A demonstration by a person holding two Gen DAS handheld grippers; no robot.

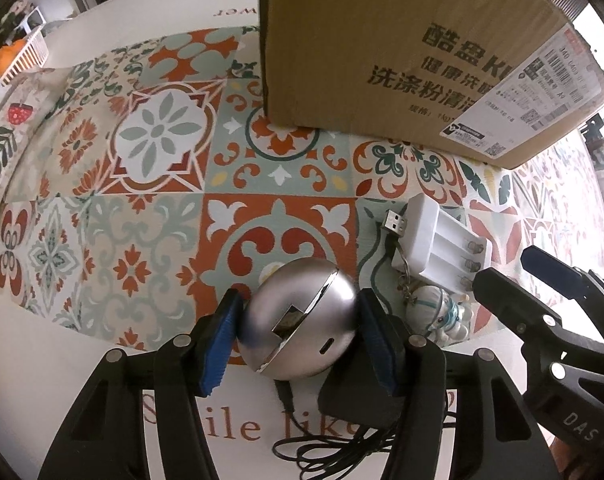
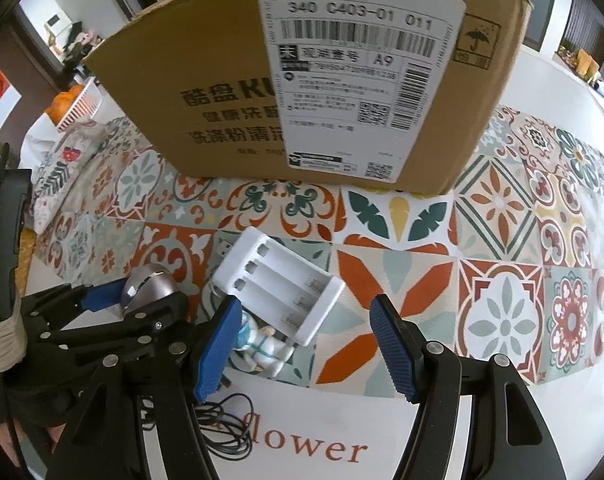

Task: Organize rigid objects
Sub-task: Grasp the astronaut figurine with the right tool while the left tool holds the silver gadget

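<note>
My left gripper (image 1: 297,334) is shut on a silver ball-shaped gadget (image 1: 299,320) with a slot and a black cable (image 1: 334,440) trailing from it. In the right wrist view the gadget (image 2: 149,286) sits between the left gripper's blue pads at the left. My right gripper (image 2: 302,344) is open and empty, low over the patterned mat. A white battery charger (image 2: 281,290) with a USB plug lies just ahead of its left pad; it also shows in the left wrist view (image 1: 438,240). A small white figurine keychain (image 2: 261,346) lies beside that pad, also in the left wrist view (image 1: 442,312).
A large cardboard box (image 2: 302,80) with a shipping label stands on the patterned mat (image 2: 502,240) behind everything; it also shows in the left wrist view (image 1: 402,48). A white basket (image 1: 25,54) with orange fruit is at the far left. A coiled black cable (image 2: 225,432) lies near the table's front edge.
</note>
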